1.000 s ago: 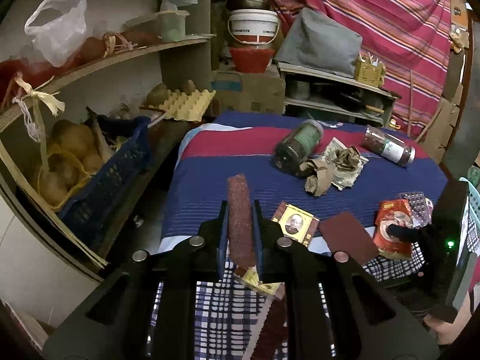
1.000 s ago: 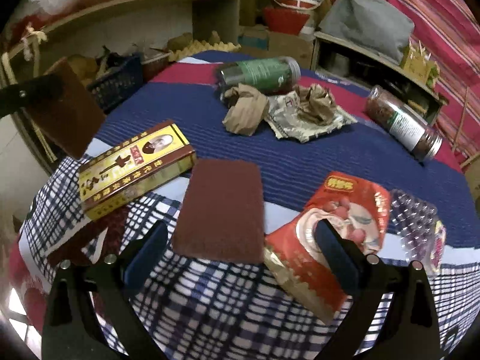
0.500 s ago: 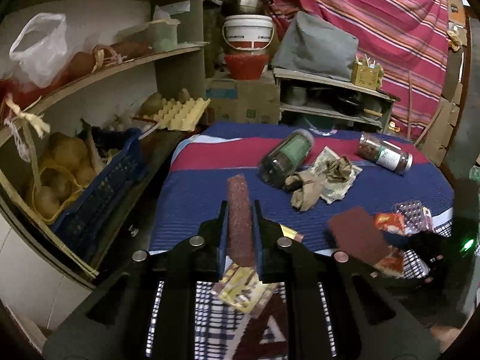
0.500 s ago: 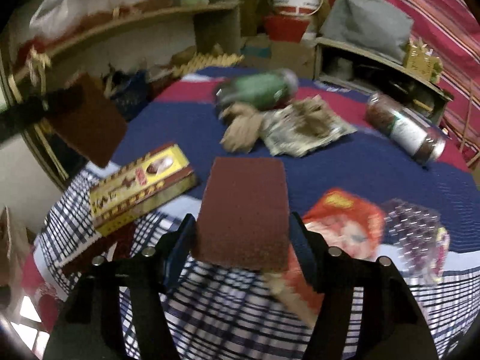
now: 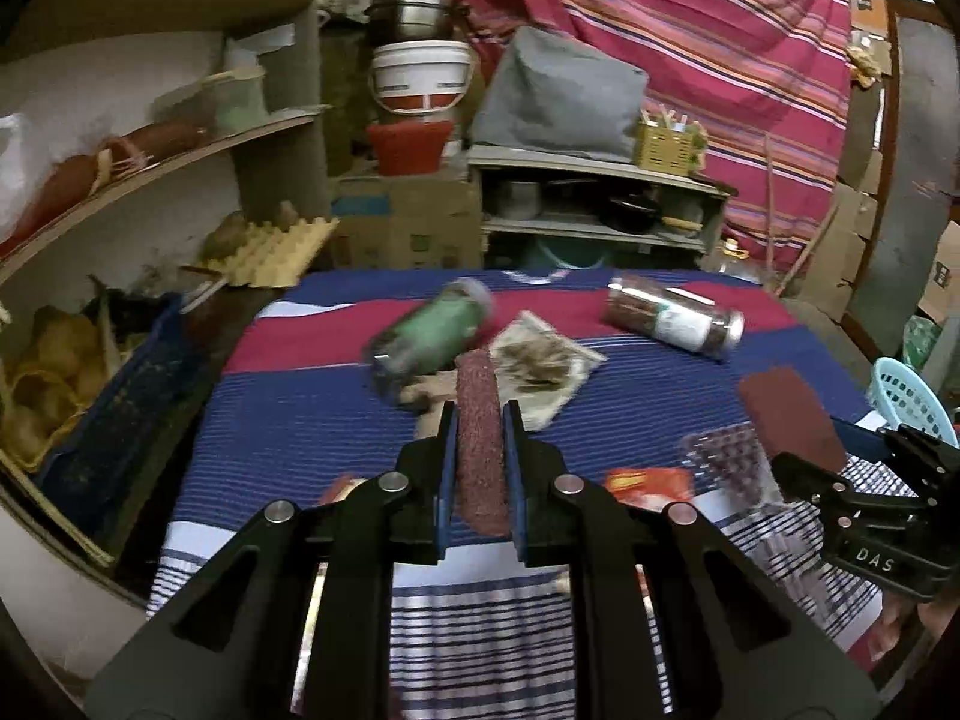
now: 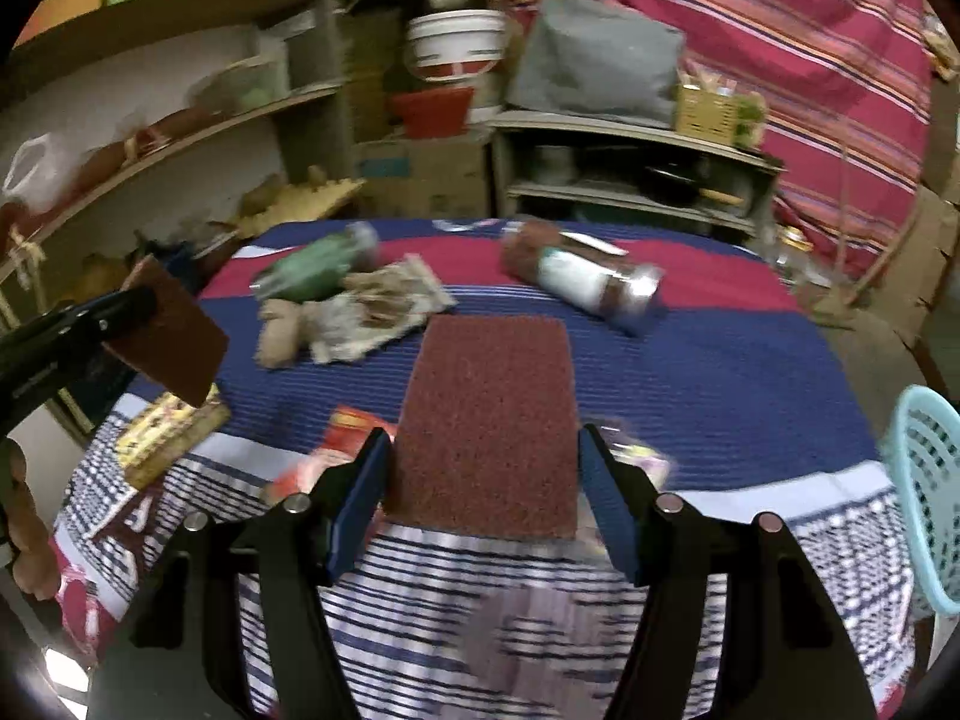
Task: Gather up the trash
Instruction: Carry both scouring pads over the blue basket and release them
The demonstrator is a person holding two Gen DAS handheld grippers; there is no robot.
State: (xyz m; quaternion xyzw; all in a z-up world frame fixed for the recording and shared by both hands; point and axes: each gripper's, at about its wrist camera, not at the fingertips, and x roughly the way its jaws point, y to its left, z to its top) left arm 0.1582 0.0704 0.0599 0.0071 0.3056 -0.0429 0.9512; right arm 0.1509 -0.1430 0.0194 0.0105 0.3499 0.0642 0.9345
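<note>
Both tools raised, right tool gripping scouring pad, basket beside.

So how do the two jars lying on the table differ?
The green jar lies at the left, beside the crumpled wrappers; the brown jar lies apart at the right. The green jar's contents look green, the brown jar's dark brown under a white label. Both lie on their sides on the striped cloth.

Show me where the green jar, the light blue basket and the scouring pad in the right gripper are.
green jar (image 5: 429,339), left wrist view, middle of its side.
light blue basket (image 6: 927,468), right wrist view, its mesh wall.
scouring pad (image 6: 489,420), right wrist view, centre of its top face.
</note>
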